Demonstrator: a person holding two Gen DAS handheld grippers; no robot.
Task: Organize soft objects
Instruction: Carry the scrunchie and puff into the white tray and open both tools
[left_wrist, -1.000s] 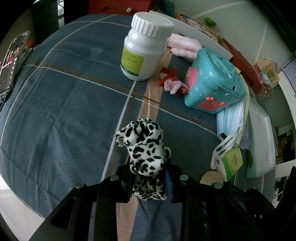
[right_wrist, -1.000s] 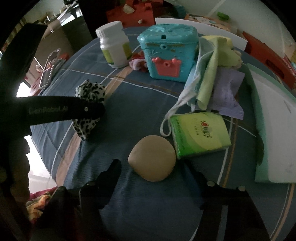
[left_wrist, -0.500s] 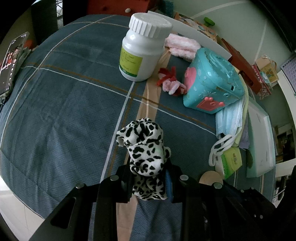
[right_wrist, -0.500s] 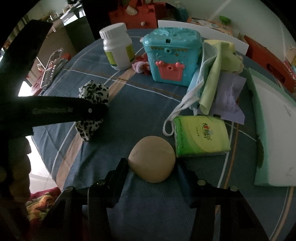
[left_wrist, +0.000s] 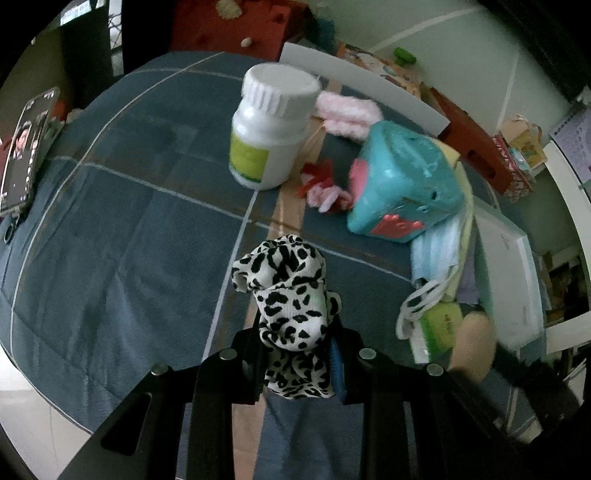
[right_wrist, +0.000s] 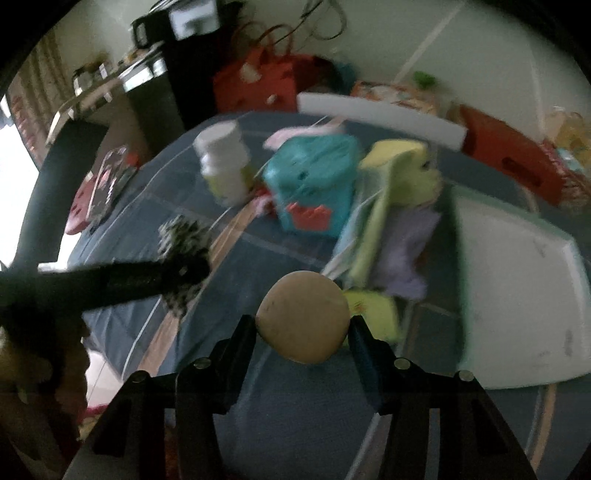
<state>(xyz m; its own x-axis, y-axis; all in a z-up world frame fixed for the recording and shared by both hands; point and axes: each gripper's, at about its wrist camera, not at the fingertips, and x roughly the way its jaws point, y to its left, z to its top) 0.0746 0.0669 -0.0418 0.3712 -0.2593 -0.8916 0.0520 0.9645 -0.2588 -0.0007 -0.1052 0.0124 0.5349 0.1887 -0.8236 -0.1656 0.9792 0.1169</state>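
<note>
A black-and-white leopard-print fabric piece (left_wrist: 284, 273) sticks up between the fingers of my left gripper (left_wrist: 295, 332), which is shut on it above the blue checked tablecloth (left_wrist: 129, 240). The same piece (right_wrist: 181, 232) shows blurred at the left of the right wrist view. My right gripper (right_wrist: 301, 326) is shut on a round beige soft puff (right_wrist: 303, 310), with both pads pressing its sides, and holds it clear of the cloth. From the left wrist view the puff (left_wrist: 472, 339) appears at the lower right.
A white pill bottle (left_wrist: 269, 136), a teal toy box (left_wrist: 402, 184), a pink fuzzy item (left_wrist: 347, 114) and a red-pink scrunchie (left_wrist: 321, 188) sit at the back. Face masks (left_wrist: 436, 254), a green tissue pack (left_wrist: 439, 321) and a white board (left_wrist: 506, 277) lie right; a phone (left_wrist: 22, 155) far left.
My right gripper closed around the beige puff and lifted it off the cloth, so its view tilted up. My left gripper rose slightly, still holding the leopard-print piece.
</note>
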